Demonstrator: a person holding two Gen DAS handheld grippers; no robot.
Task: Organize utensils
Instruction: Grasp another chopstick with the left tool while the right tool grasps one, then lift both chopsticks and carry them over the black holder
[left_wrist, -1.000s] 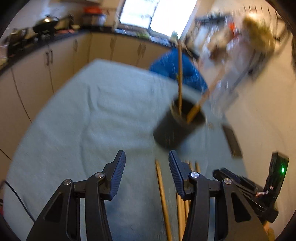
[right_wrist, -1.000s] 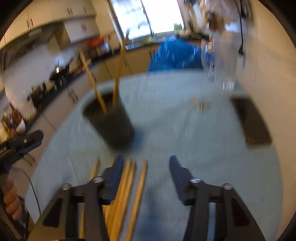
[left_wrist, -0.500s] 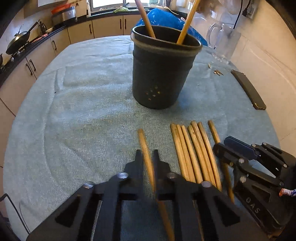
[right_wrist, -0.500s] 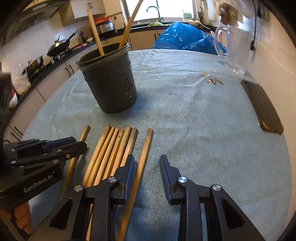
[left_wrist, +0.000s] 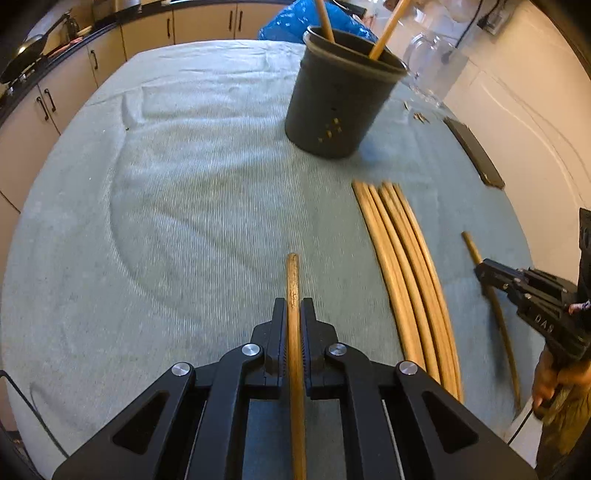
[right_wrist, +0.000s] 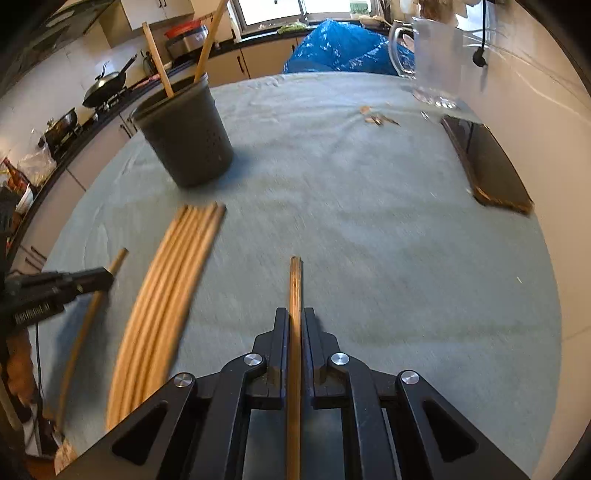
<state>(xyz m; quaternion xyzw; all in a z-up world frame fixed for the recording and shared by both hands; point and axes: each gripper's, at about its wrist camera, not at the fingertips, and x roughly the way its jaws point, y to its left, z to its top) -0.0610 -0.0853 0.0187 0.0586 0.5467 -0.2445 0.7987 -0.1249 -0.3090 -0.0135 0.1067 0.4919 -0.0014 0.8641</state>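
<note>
In the left wrist view my left gripper (left_wrist: 294, 308) is shut on a single wooden chopstick (left_wrist: 293, 273) that points ahead over the cloth. In the right wrist view my right gripper (right_wrist: 295, 317) has its jaws closing hard on another chopstick (right_wrist: 295, 280), with the pads pressing on it. Between the two lies a bundle of several chopsticks (left_wrist: 402, 266) (right_wrist: 166, 288). A dark perforated holder (left_wrist: 340, 107) (right_wrist: 188, 136) stands beyond it with two sticks in it. Each gripper shows in the other's view, the right gripper (left_wrist: 484, 273) and the left gripper (right_wrist: 105, 277), each with a stick in it.
A pale green cloth (left_wrist: 192, 206) covers the table. A glass jug (right_wrist: 436, 62), a dark flat slab (right_wrist: 487, 170) and small scraps (right_wrist: 376, 119) lie by the white wall on the right. A blue bag (right_wrist: 343, 48) sits behind the table, and kitchen cabinets run along the left.
Both grippers came down to the cloth from up near the holder. The left shut on its chopstick first. The right, open beside a stick half a second ago, is now shut on it.
</note>
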